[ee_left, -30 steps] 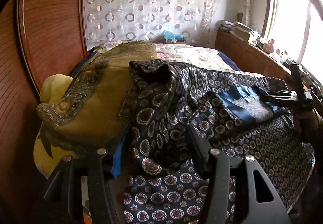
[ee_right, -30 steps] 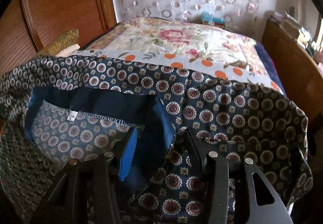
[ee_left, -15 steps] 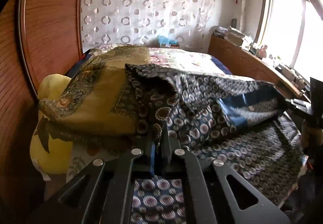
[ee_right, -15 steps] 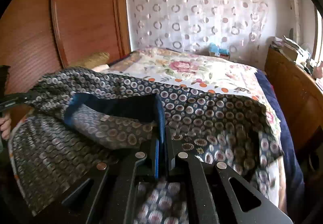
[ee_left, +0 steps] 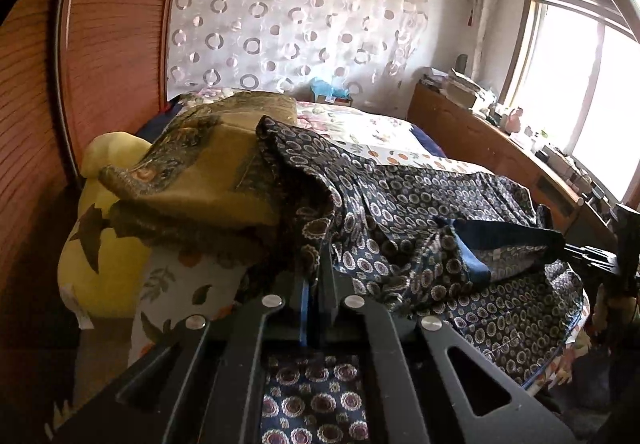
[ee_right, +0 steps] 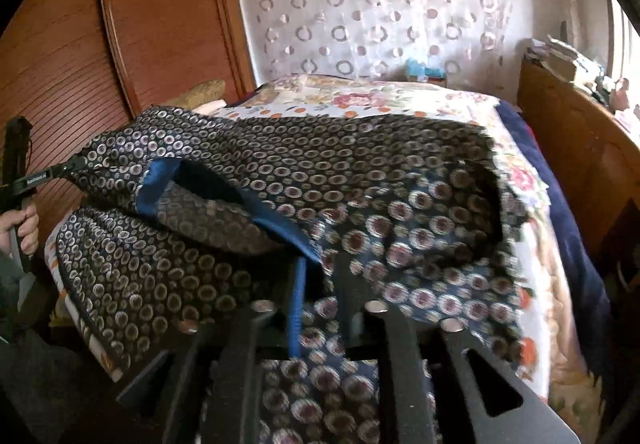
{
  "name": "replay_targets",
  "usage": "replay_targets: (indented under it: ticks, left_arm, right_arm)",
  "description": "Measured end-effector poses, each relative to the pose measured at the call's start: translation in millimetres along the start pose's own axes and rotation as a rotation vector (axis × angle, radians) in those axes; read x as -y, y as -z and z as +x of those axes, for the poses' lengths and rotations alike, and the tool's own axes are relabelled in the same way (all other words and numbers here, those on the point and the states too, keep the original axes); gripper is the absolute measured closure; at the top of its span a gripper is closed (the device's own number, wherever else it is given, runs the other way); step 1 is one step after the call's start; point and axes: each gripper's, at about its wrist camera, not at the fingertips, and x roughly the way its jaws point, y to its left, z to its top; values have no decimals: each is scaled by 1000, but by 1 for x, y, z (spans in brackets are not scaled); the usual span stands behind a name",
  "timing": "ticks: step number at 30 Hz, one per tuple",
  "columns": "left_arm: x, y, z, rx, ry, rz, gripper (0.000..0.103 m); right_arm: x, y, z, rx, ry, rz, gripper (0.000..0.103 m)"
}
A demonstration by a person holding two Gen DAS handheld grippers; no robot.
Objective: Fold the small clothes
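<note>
A dark navy garment with round medallion print [ee_left: 420, 212] lies spread over the bed; its plain blue inner lining [ee_left: 476, 268] shows. My left gripper [ee_left: 316, 268] is shut on its left edge and holds it lifted. My right gripper [ee_right: 316, 272] is shut on the opposite edge by the blue lining [ee_right: 276, 220]. The cloth [ee_right: 320, 172] hangs stretched between both grippers above the bed. The right gripper shows at the far right of the left wrist view [ee_left: 588, 256]; the left one shows at the far left of the right wrist view [ee_right: 72, 166].
An olive patterned cloth [ee_left: 208, 172] lies over a yellow pillow [ee_left: 100, 252] at the left. The floral bedspread [ee_right: 380, 100] covers the bed. A wooden headboard [ee_left: 104, 56] rises at the left; a wooden ledge [ee_left: 480, 140] with clutter runs along the right.
Both grippers went from open around the garment's edges to shut on them, then lifted the cloth off the bed and pulled it taut.
</note>
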Motion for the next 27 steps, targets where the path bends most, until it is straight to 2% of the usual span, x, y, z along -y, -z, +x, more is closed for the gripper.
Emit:
replay_targets:
  ticks: [3,8,13,18,23,25,26,27]
  left_arm:
    - [-4,2,-6,17,-11,-14,100]
    - [-9,4,-9,22,-11,-23,100]
    - [-5,12,-3,-10,-19,-5,100]
    - [-3,20,3,-35,-20,-4,100]
    - [-5,23,4,-43,-18,-12,100]
    - [-5,23,4,-41,-19,-11,100]
    - [-5,24,3,-39,-19,-11,100]
    - [-5,24,3,-37,-18,-12,100]
  right_arm:
    - [10,-2,-16,40,36,24,61]
    - [43,-12,-30,82,117,88,59]
    - [66,-33,-19,93,165,105,57]
    - [83,-50,14,7,156,127,57]
    - [85,-60,51,-104,255,53,57]
    - [83,-62,61,-138,289,20,66]
    - [81,-61,64,-152,291,2,84]
    - [78,-62,65,-158,289,-10,97]
